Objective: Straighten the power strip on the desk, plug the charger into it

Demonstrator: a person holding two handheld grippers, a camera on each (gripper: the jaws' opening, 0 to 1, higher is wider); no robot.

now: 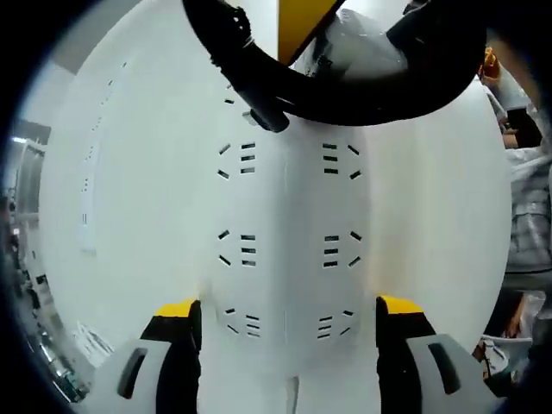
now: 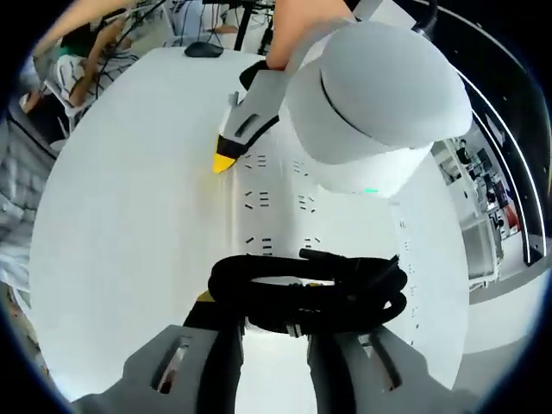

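Note:
A white power strip point(image 1: 289, 216) with two columns of sockets lies on the white desk point(image 1: 129, 216). My left gripper point(image 1: 289, 306) is open, with one yellow-tipped jaw on each long side of the strip. In the right gripper view the strip point(image 2: 276, 203) runs away from me, and one yellow fingertip point(image 2: 224, 161) of the left gripper rests at its left edge. My right gripper point(image 2: 272, 315) is shut on the charger's coiled black cable point(image 2: 310, 289), which it holds over the strip's near end. From the left gripper view the same black coil point(image 1: 328, 95) hangs above the strip's far end.
A black mouse point(image 2: 204, 49) lies at the desk's far edge point(image 2: 129, 216). People sit beyond the desk at the upper left point(image 2: 78, 52). A person's arm point(image 2: 302, 26) holds the left gripper. The desk's rounded edge point(image 2: 448, 328) runs along the right.

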